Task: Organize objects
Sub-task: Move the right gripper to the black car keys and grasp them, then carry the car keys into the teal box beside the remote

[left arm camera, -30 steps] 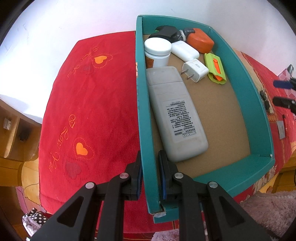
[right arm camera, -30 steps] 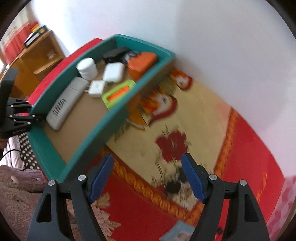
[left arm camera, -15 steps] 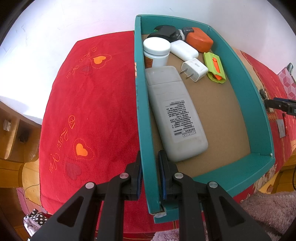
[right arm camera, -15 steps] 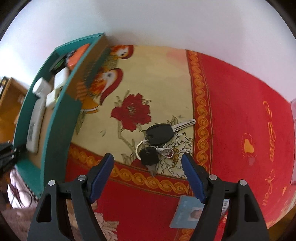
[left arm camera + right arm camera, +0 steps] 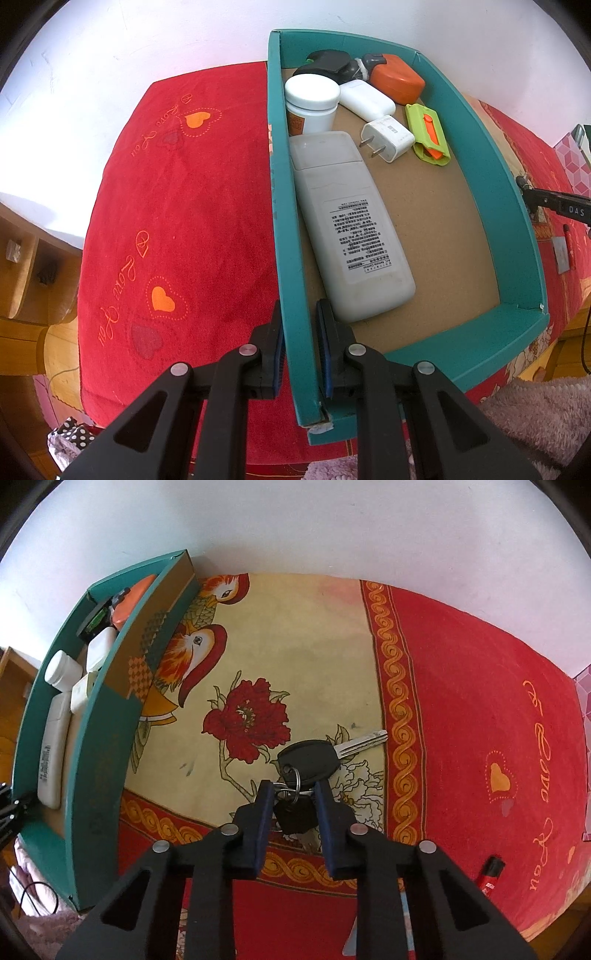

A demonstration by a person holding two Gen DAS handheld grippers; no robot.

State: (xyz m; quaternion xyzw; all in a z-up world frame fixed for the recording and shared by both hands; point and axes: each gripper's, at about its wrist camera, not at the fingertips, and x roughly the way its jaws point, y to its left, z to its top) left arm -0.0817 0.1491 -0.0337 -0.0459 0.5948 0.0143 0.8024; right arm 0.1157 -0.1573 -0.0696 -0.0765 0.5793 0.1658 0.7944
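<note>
My left gripper (image 5: pixel 300 325) is shut on the left wall of a teal box (image 5: pixel 282 221) lying on the red cloth. In the box lie a white remote (image 5: pixel 347 229), a white jar (image 5: pixel 312 99), a white charger plug (image 5: pixel 388 142), a white case (image 5: pixel 365 99), an orange case (image 5: pixel 397 83), a green utility knife (image 5: pixel 428 134) and a black item (image 5: pixel 327 62). My right gripper (image 5: pixel 294 794) stands low over a bunch of keys (image 5: pixel 306 764) on the patterned cloth. Its jaws are partly closed around the smaller black fob (image 5: pixel 295 814), with small gaps on both sides. The box (image 5: pixel 96 746) shows at left.
A red lighter (image 5: pixel 489 875) lies at the right front edge of the table. A card corner (image 5: pixel 351 938) shows behind my right fingers. A wooden shelf (image 5: pixel 22 266) stands left of the table. A pink fluffy mat (image 5: pixel 535 417) lies below the front edge.
My right gripper swung away from the box to the keys, came down over them and narrowed its jaws around the small fob. My left gripper kept its hold on the box wall.
</note>
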